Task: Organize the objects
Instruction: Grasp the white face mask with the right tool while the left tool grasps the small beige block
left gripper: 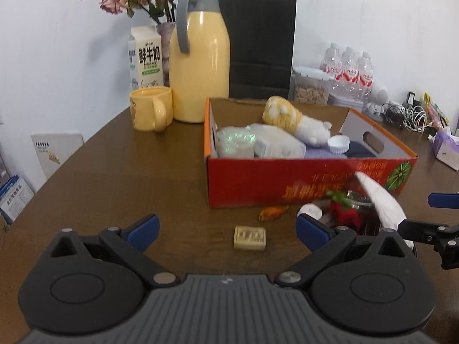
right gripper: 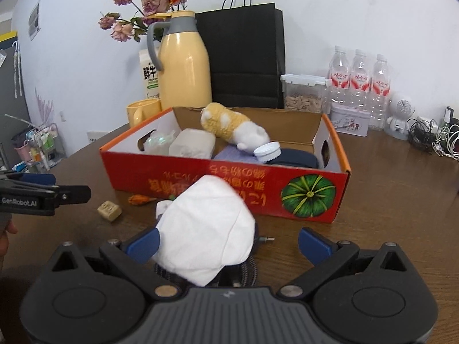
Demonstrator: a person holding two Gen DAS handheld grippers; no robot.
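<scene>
On left claw (right gripper: 71, 193): "GenRobot.AI", spread wide | right claw (right gripper: 228, 240): spread, white mask (right gripper: 206, 229) between | carton (left gripper: 147, 60): 鲜牛奶

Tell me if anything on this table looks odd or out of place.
Yes. A white face mask lies loose in front of the red box, over a dark cable coil. A small tan block and an orange toy lie outside the box. The flowers look wilted.
</scene>
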